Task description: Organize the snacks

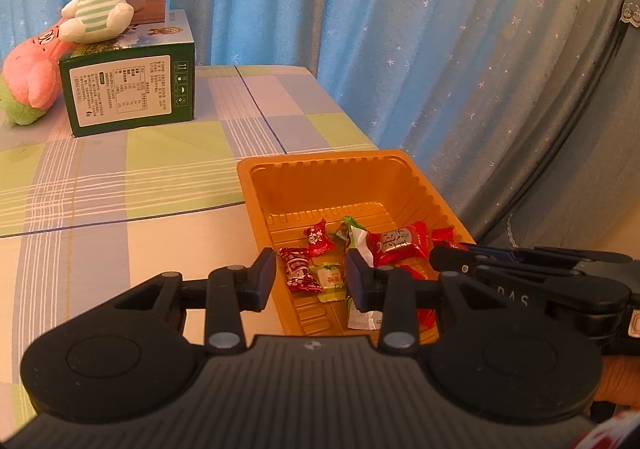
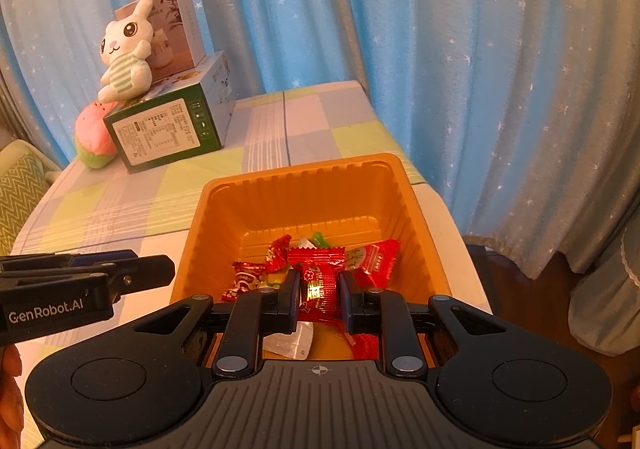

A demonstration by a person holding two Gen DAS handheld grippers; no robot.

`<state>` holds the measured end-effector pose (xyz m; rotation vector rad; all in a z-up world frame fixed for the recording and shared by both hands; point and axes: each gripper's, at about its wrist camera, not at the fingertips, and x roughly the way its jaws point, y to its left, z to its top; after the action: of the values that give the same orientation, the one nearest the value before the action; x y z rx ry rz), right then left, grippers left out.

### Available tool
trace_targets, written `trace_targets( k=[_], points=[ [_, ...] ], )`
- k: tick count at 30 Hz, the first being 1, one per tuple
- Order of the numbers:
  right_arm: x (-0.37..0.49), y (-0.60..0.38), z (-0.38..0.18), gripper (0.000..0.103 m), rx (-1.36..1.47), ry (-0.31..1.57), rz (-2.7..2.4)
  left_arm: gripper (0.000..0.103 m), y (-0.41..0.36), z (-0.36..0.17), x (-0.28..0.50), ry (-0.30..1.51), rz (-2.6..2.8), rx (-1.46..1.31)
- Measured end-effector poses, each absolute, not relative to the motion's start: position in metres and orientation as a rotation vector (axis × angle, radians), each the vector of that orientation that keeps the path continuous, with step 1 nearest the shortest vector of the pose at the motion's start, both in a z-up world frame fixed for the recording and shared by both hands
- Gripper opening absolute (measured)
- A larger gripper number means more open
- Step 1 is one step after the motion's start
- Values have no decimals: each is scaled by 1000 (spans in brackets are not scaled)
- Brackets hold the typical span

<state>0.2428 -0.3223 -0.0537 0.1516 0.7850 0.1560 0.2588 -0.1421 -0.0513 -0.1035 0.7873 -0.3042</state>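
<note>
Checked tablecloth, starry blue curtain behind; orange tray w/ candies. Left gripper apart, empty; right gripper clamped on red candy.

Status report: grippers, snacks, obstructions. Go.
Right gripper shut on red candy over orange tray. Left gripper empty, jaws apart at tray's edge. Nothing blocking.

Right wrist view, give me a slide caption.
Right gripper holds a red candy over the orange tray of wrapped snacks.
</note>
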Motion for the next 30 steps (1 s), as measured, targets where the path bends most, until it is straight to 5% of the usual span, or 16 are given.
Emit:
trace_targets(
  k=[13,14,16,17,30],
  points=[
    [255,-320,-57,22,183,779,186,40,-134,-54,258,790,-281,-114],
    [256,-320,-58,26,188,784,194,43,-134,-54,257,788,-277,-111],
    [256,-324,-58,69,205,773,203,57,-133,-54,255,781,-265,-103],
    [254,-326,-58,71,211,764,202,60,-132,-54,254,778,-257,-100],
    [235,-344,-61,71,217,812,152,90,-128,-55,246,780,-227,-60]
  ],
)
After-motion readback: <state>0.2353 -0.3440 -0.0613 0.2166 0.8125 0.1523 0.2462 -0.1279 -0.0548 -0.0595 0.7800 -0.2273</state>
